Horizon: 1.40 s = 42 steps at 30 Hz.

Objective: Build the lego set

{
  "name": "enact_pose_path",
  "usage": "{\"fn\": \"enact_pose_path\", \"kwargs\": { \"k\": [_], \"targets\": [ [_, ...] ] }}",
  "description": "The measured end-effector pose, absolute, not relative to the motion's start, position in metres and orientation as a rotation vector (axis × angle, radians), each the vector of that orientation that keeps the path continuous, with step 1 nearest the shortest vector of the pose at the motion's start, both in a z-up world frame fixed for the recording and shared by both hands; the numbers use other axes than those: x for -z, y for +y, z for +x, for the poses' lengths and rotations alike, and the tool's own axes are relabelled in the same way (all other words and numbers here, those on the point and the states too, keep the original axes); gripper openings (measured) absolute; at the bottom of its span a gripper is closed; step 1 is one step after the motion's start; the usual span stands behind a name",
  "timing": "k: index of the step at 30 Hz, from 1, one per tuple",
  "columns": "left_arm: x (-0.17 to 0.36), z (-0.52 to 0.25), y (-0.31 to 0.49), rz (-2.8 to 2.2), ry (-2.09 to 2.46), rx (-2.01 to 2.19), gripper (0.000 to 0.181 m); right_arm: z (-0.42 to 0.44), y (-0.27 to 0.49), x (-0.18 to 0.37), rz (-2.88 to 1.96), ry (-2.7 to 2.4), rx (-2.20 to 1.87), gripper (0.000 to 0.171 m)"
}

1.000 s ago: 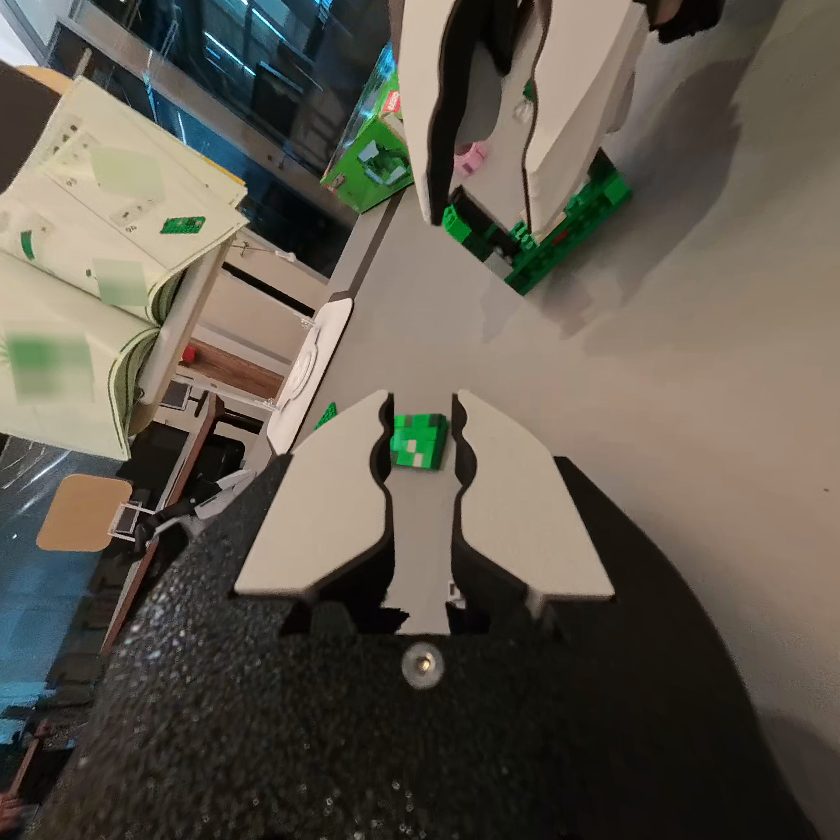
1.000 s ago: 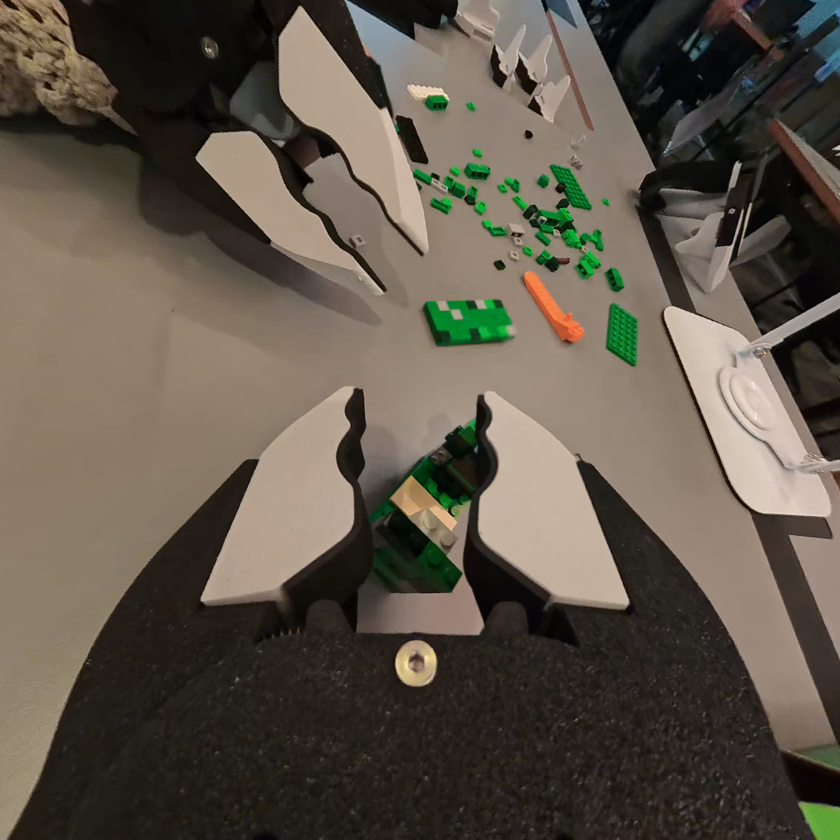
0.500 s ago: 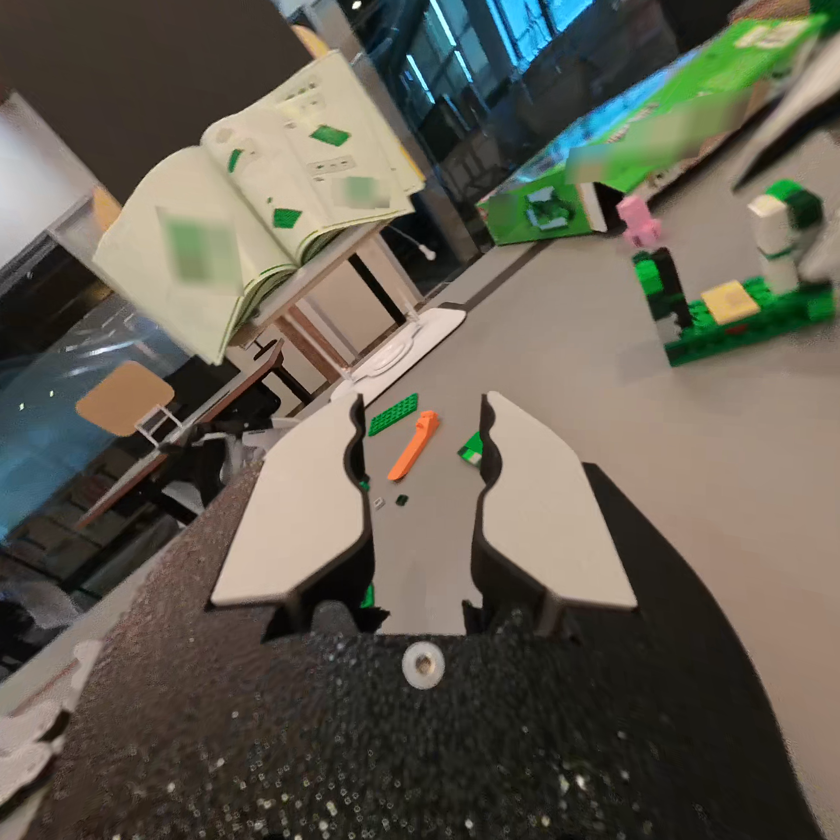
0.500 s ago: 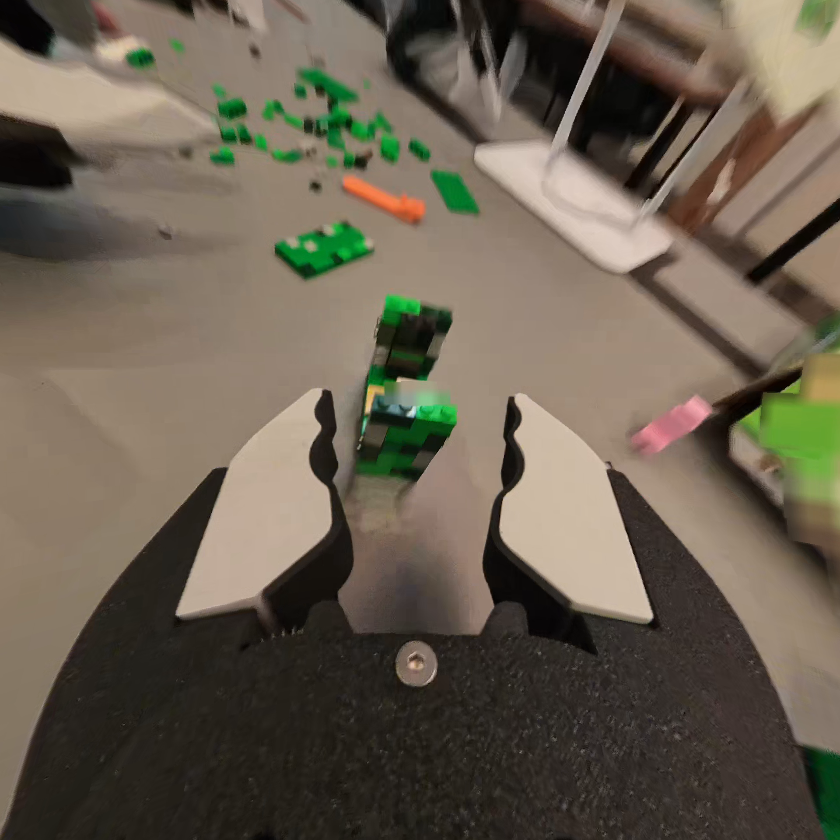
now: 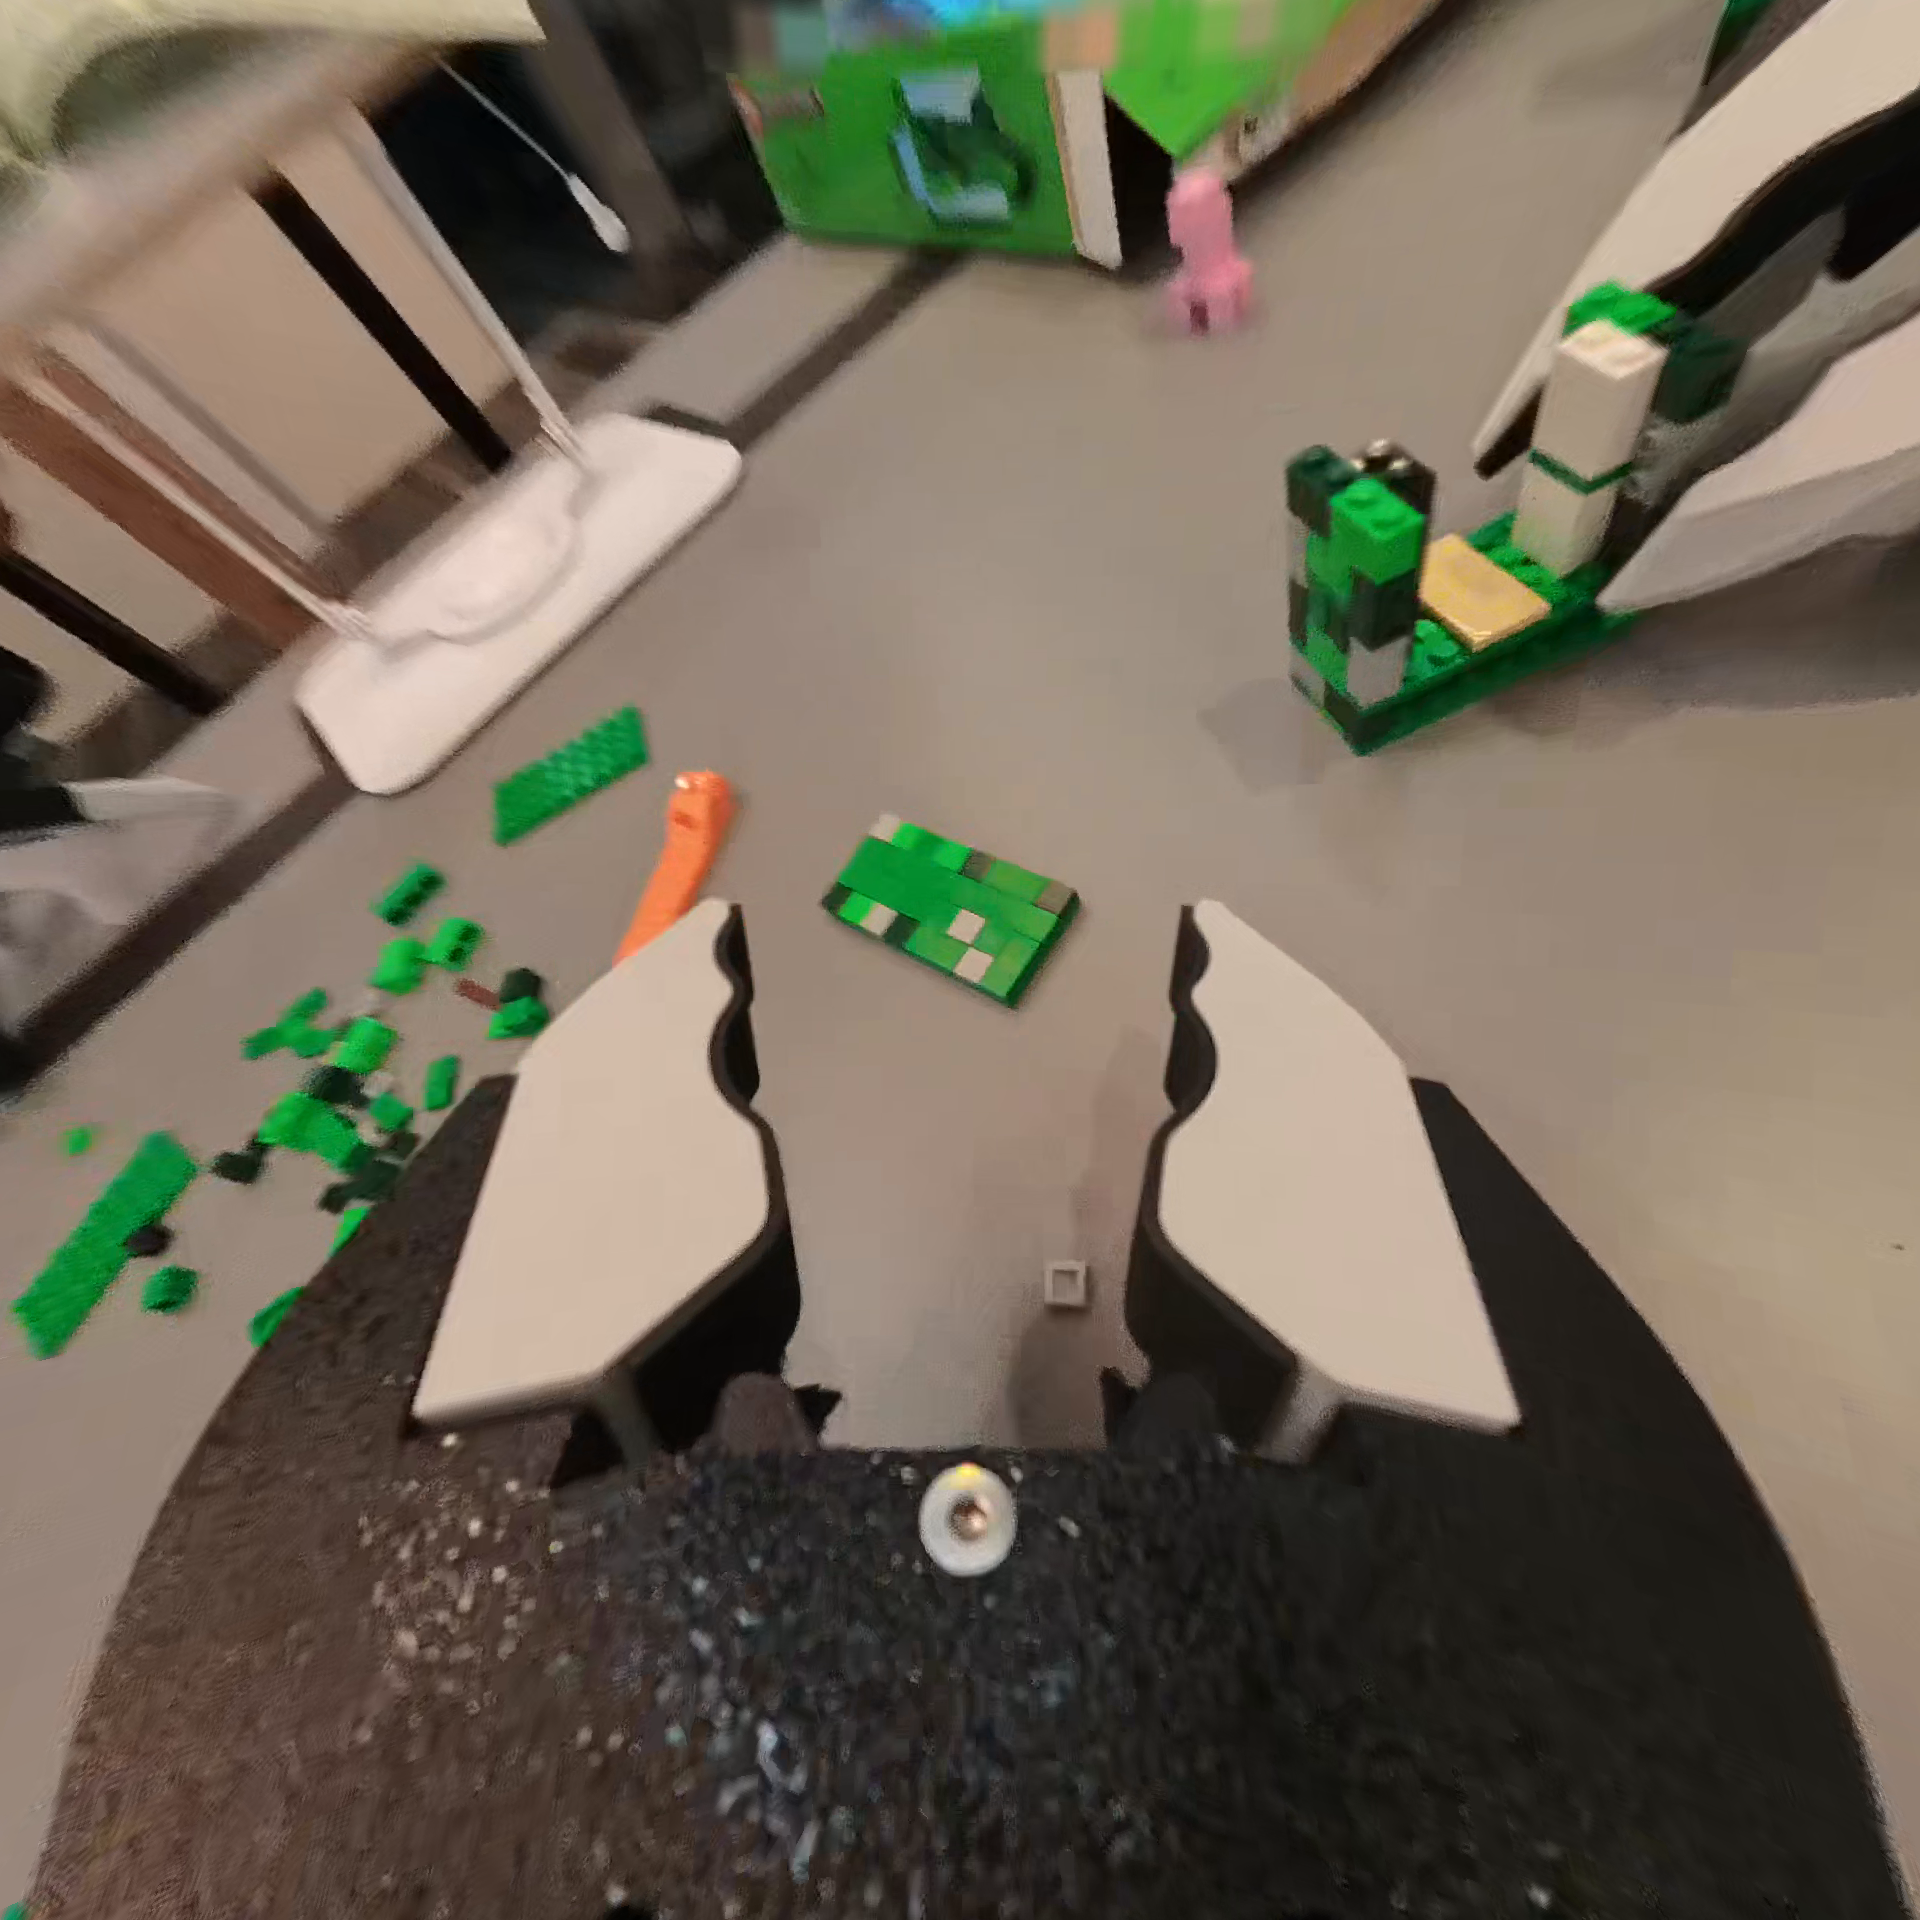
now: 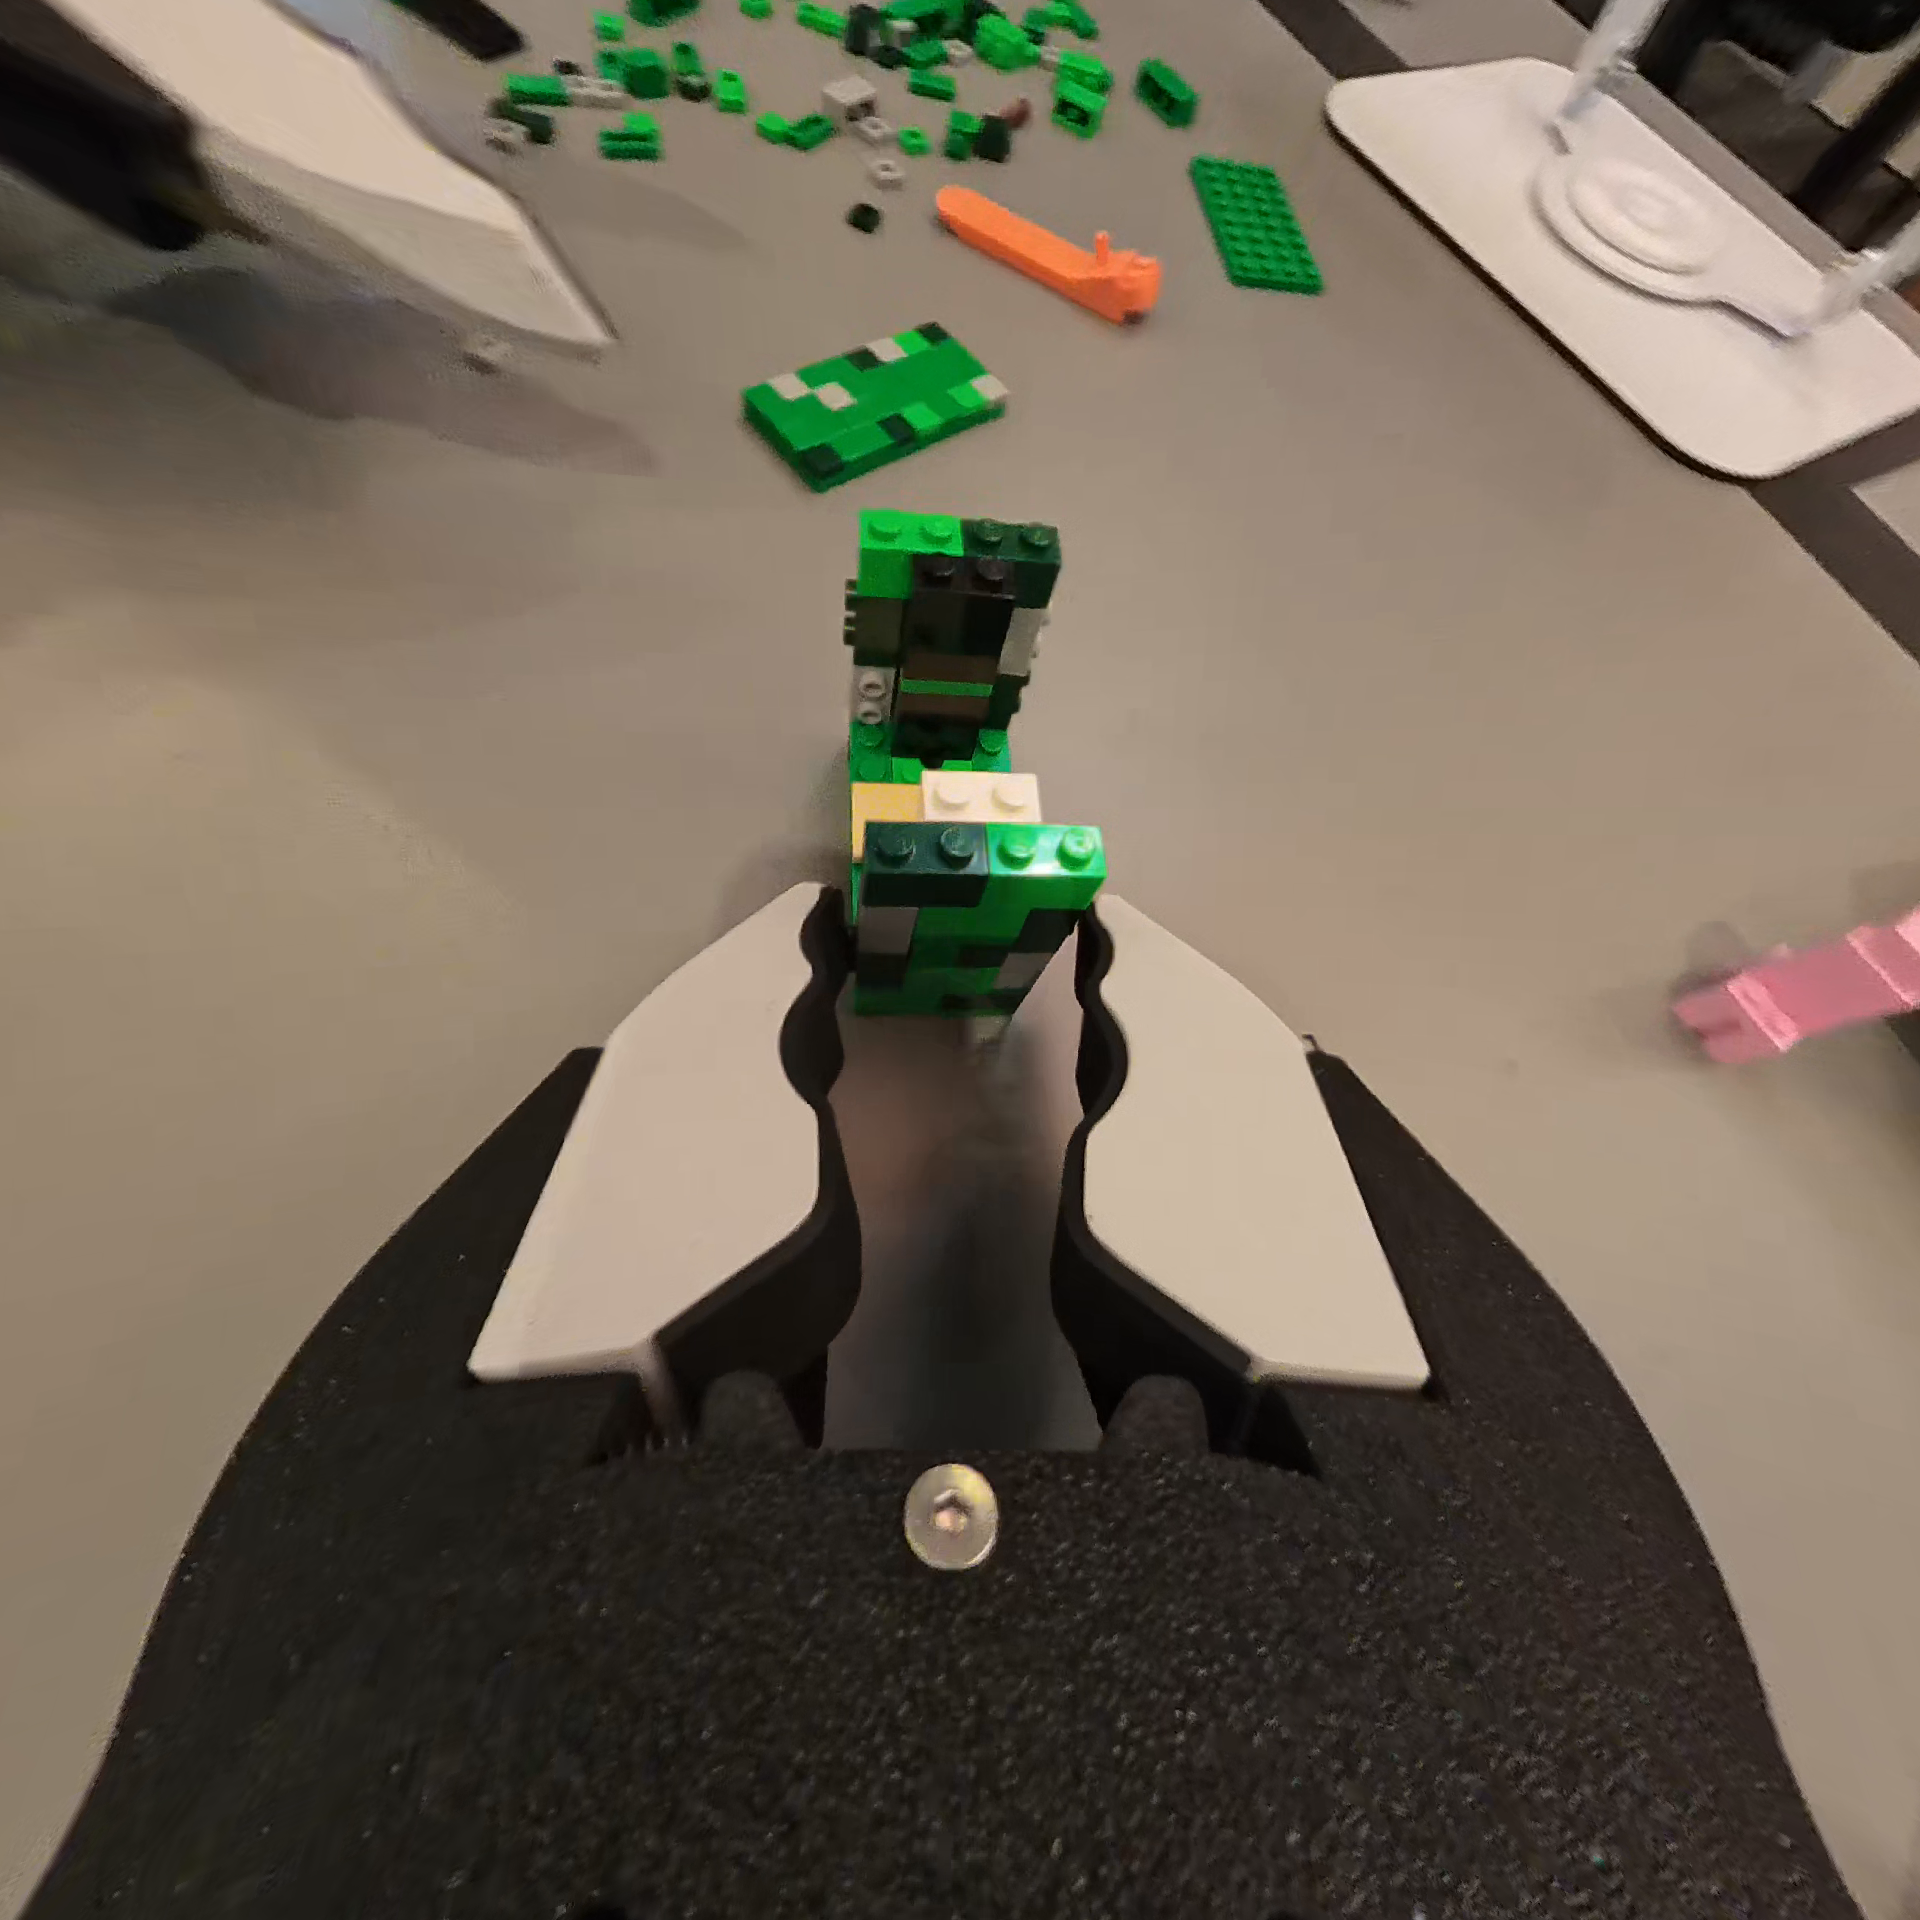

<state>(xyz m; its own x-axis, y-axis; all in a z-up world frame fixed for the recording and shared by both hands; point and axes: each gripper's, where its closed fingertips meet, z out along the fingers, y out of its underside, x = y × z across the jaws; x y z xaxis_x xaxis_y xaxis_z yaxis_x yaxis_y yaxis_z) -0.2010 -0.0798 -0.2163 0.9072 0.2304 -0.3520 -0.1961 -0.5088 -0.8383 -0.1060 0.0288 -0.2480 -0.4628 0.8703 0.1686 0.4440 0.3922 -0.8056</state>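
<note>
Right now the right hand-held gripper [image 6: 951, 909] has its two fingers around the near green tower of the lego build [image 6: 961, 727], which stands upright on the grey desk [image 6: 312, 779]. The fingertips sit at each side of that tower, and whether they press it or only flank it I cannot tell. The build is a green base carrying two towers with a tan tile and a white brick between them.

Beyond the build, a flat green mosaic plate [image 6: 873, 400] lies on the desk. Farther from the build than that plate lie an orange brick separator [image 6: 1044, 252] and a studded green plate [image 6: 1255, 223], and behind those a scatter of small loose green pieces [image 6: 831, 73]. A pink figure [image 6: 1808, 992] lies to the right of the build.

Meanwhile the left hand-held gripper [image 5: 961, 920] hangs over the desk with its fingers wide apart and nothing between them; the mosaic plate [image 5: 951, 909] lies just past its fingertips, with the build [image 5: 1434, 582] well off to the right.
</note>
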Motion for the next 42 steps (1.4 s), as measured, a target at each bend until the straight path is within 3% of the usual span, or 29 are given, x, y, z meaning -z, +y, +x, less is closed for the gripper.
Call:
{"fn": "enact_pose_path", "kwargs": {
  "k": [4, 9, 17, 21, 25, 31, 38, 42],
  "targets": [
    [0.23, -0.213, -0.066, -2.175, -0.167, -0.378, 0.074, -0.098, 0.016, 0.248, -1.015, -2.14, -0.987, 0.042],
    [0.259, -0.227, -0.057, -2.383, -0.45, -0.255, 0.087, -0.09, 0.013, 0.23, -0.934, -2.09, -1.128, 0.043],
    [0.269, -0.239, -0.044, -2.563, -0.632, -0.224, 0.062, -0.088, 0.031, 0.212, -0.894, -1.961, -1.197, 0.042],
    [0.269, -0.234, -0.047, -2.65, -0.614, -0.228, 0.041, -0.088, 0.035, 0.21, -0.848, -1.946, -1.152, 0.042],
    [0.267, -0.233, -0.049, -2.676, -0.463, -0.267, 0.039, -0.082, 0.035, 0.215, -0.859, -2.025, -1.211, 0.045],
    [0.234, -0.23, -0.044, -2.39, -0.277, -0.304, 0.038, -0.078, 0.037, 0.223, -0.898, -2.106, -1.242, 0.051],
    [0.168, -0.157, -0.038, -1.802, 0.271, -0.092, 0.038, -0.092, 0.023, 0.24, -0.872, -2.209, -1.143, 0.057],
    [0.16, -0.141, -0.053, -1.629, 0.348, 0.001, 0.037, -0.097, 0.021, 0.251, -0.806, -2.301, -1.025, 0.041]
  ]
}}
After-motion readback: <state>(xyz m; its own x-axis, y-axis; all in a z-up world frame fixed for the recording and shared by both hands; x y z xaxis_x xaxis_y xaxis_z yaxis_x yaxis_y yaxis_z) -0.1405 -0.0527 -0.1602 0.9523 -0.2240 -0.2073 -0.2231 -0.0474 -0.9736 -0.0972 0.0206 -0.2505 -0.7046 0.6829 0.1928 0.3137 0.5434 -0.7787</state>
